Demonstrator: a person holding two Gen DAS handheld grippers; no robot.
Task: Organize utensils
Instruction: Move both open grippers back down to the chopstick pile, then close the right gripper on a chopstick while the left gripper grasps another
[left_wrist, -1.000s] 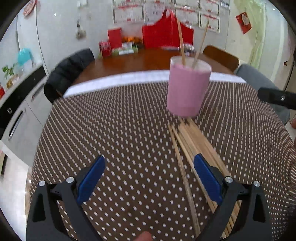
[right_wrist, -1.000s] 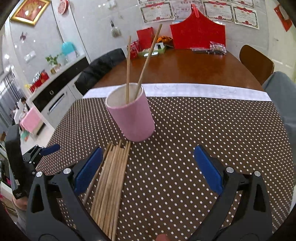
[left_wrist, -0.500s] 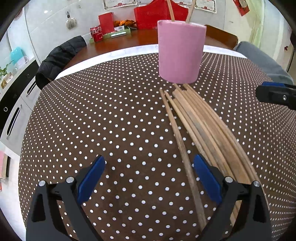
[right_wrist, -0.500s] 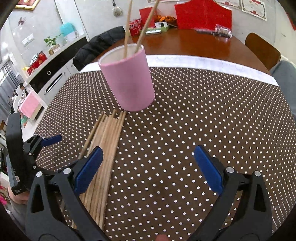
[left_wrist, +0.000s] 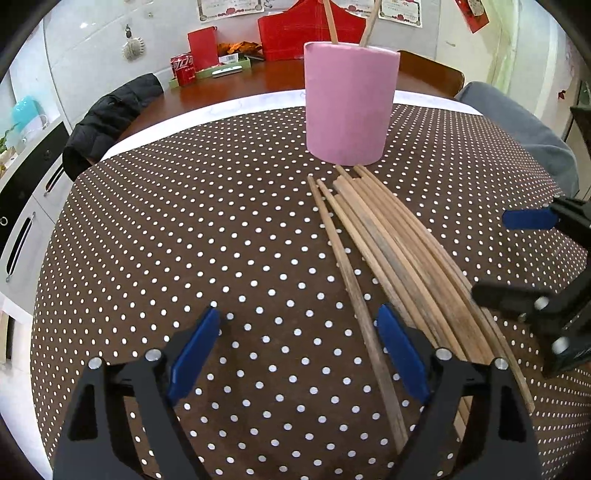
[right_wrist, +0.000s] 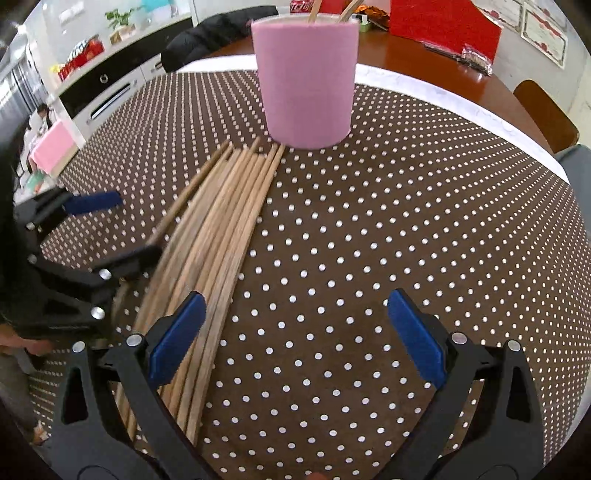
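Brown tablecloth (left_wrist: 155, 236) with white polka dots covered the near end of a wooden table (left_wrist: 236, 88); white cabinets and a tiled wall stood behind.

Item 1. Loose wooden chopsticks (left_wrist: 391, 236), a bundle lying flat on the cloth, ran from the cup's base back toward the cameras; one stick lay slightly apart on the bundle's left in the left wrist view. In the right wrist view the bundle (right_wrist: 225, 206) sat at 10 o'clock of frame centre.

Item 2. Pink cup (left_wrist: 351, 103), upright, at 12 o'clock of the bundle, its base just beside the stick tips. Two chopsticks in the cup (left_wrist: 332, 22) leaned out above the rim.

Item 3. Left gripper (left_wrist: 299, 354), blue-padded jaws spread wide, nothing between them, low over the cloth; its right finger lay over the bundle's left edge.

Item 4. Right gripper (right_wrist: 295, 332), jaws likewise spread and unloaded, its left finger over the bundle's right edge.

Item 5. Background: red can (left_wrist: 184, 68), white lettering present but not legible; red folded cards (left_wrist: 314, 29); framed certificates (left_wrist: 229, 7), text too small to read; black jacket (left_wrist: 110, 114) on a chair.
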